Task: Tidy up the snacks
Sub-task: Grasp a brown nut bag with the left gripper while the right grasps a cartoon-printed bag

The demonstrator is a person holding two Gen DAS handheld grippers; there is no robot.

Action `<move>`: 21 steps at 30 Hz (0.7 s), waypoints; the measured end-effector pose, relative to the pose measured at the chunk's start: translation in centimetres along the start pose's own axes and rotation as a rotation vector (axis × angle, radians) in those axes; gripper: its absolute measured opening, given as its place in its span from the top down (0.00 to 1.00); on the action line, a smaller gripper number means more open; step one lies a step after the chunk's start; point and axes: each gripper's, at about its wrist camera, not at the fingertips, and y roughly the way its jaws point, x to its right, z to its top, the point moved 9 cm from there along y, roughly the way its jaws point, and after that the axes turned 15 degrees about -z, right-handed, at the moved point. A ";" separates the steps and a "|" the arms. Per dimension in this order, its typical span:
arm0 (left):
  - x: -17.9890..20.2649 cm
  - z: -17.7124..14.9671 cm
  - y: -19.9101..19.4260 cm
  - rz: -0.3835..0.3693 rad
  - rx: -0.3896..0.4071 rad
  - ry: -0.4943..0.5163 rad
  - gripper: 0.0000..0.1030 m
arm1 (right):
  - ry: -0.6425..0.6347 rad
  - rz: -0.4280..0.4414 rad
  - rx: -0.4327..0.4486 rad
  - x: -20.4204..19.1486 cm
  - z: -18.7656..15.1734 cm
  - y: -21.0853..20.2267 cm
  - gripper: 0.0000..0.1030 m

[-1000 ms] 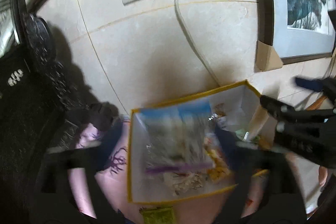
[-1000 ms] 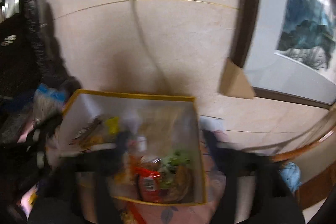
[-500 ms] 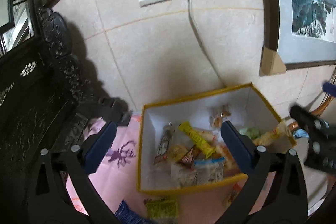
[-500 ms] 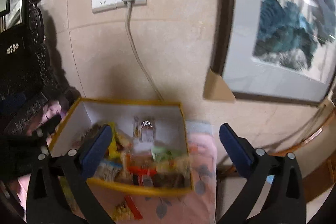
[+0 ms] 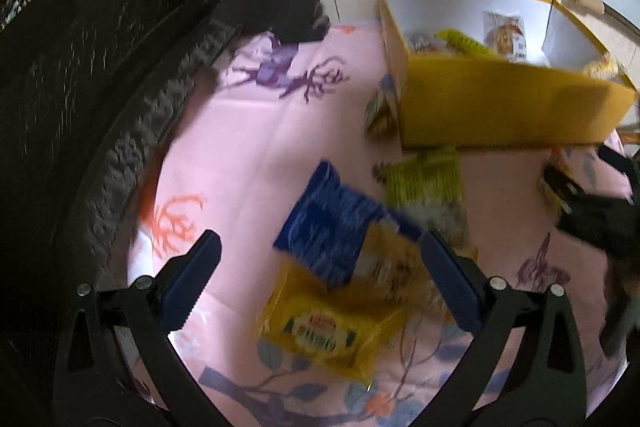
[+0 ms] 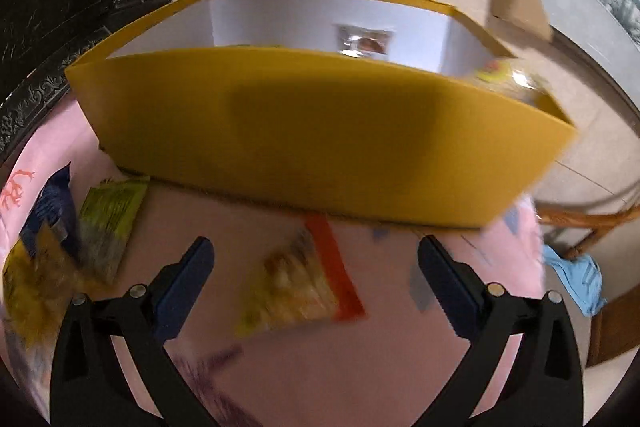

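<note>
both grippers spread wide above loose snack packets, box just beyond

the left gripper (image 5: 318, 277) has its jaws wide apart with nothing clamped. between them, on the pink patterned cloth (image 5: 240, 147), lie a blue packet (image 5: 328, 227) and a yellow packet (image 5: 332, 327); the blue one overlaps the yellow one's far edge. both are blurred, so their print cannot be read. just past the right-hand jaw tip lies a green packet (image 5: 426, 183), and beyond that stands the yellow box (image 5: 500, 111), white inside, with several snacks showing over its rim. another small packet (image 5: 378, 111) sits against the box's near-left corner. left of the jaws runs dark carved furniture (image 5: 100, 67).

the right gripper (image 6: 316, 275) also has its jaws wide apart and holds nothing. between them, slightly nearer the left-hand jaw, lies an orange-edged packet (image 6: 300, 287) on the cloth (image 6: 360, 367), blurred. straight ahead of the jaws the yellow box (image 6: 320, 139) fills the view, with a silver packet (image 6: 364, 41) leaning on its far inner wall. off to the left of the left-hand jaw lie the green packet (image 6: 110, 223), the blue packet (image 6: 50, 215) and the yellow packet (image 6: 32, 283), bunched together. beyond the right-hand jaw, off the cloth, is a light blue cloth (image 6: 576, 279).
</note>
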 end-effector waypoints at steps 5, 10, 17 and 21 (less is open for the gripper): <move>1.5 -4.2 1.1 -0.040 -0.072 0.079 0.02 | 0.005 0.017 -0.093 -1.5 -2.0 1.8 0.48; 4.3 -4.2 2.8 -0.108 -0.048 0.154 0.02 | 0.088 0.062 -0.157 0.2 -2.5 -0.7 0.53; 6.3 -3.0 7.7 -0.188 -0.039 -0.003 0.02 | 0.111 0.058 -0.147 3.7 -3.2 -4.6 0.53; 6.2 -3.4 9.5 -0.194 -0.049 -0.073 0.22 | 0.098 0.034 -0.157 5.3 -4.4 -5.5 0.53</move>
